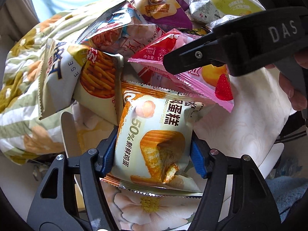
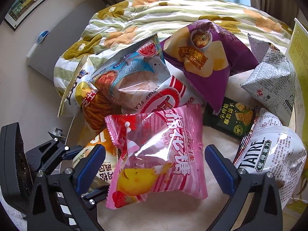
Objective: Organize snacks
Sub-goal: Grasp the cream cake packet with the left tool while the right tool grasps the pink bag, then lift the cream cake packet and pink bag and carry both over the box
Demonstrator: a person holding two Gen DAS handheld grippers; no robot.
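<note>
Spread over a bed with a pale embossed sheet (image 2: 211,134) and a rumpled flower-print quilt (image 2: 173,9), a heap of snack packets lay in daylight. At the near edge of the heap sat the cake packet (image 1: 154,140), cream and orange with a sliced sponge printed on it. The left gripper (image 1: 154,154) pointed steeply down at it, both blue pads pressed against the packet's two sides, pinching it between them. Just beyond it, partly overlapping its top edge, lay the pink marshmallow packet (image 2: 159,154). The right gripper (image 2: 156,165) hung over that pink packet with its jaws spread wide, one pad on either side and neither touching the wrapper. Left of both lay a cheese-stick bag (image 1: 84,80), with a clear-windowed blue bag (image 2: 132,73) and a red-and-white shrimp-flake bag (image 2: 167,98) piled behind. Farther back were a purple crisp bag (image 2: 202,57), a grey printed pouch (image 2: 273,84), a dark green cracker packet (image 2: 233,121) and a white crisp bag (image 2: 269,154).
</note>
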